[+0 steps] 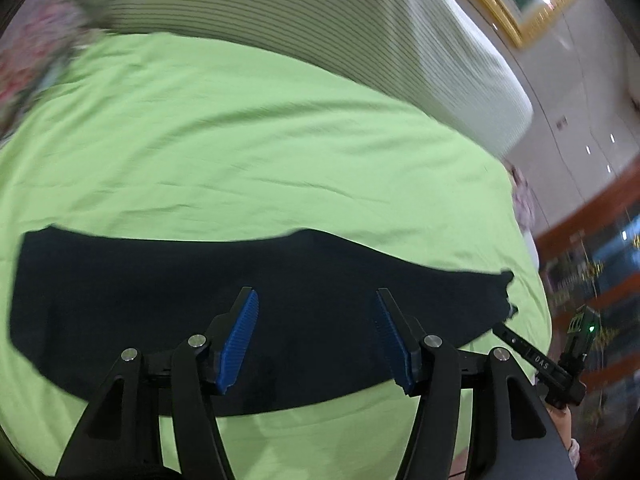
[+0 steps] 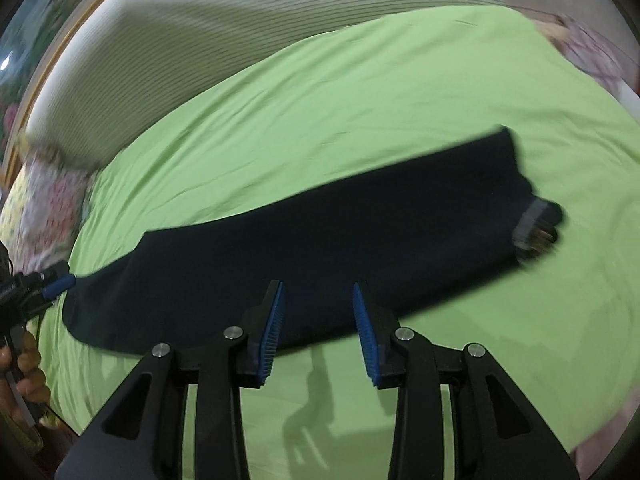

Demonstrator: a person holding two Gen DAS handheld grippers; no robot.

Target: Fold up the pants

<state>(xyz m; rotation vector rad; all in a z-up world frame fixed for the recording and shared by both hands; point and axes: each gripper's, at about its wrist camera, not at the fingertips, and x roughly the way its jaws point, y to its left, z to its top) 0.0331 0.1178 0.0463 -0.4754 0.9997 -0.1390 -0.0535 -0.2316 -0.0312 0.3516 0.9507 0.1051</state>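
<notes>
Dark navy pants [image 1: 200,300] lie flat in a long folded strip on a green bedsheet [image 1: 240,140]. In the right wrist view the pants [image 2: 340,232] run from lower left to upper right, with a grey waistband label [image 2: 534,226] at the far right end. My left gripper [image 1: 316,300] is open and empty, hovering over the pants' near edge. My right gripper [image 2: 318,292] is open and empty above the pants' near edge. The right gripper also shows at the right in the left wrist view [image 1: 516,336], and the left gripper at the left edge of the right wrist view [image 2: 52,284].
A white ribbed blanket or pillow [image 1: 320,20] lies across the far side of the bed. Floral bedding [image 2: 48,204] sits at the bed's corner. A gold-framed picture [image 1: 500,8] hangs on the wall. The bed's edge drops off at the right in the left wrist view.
</notes>
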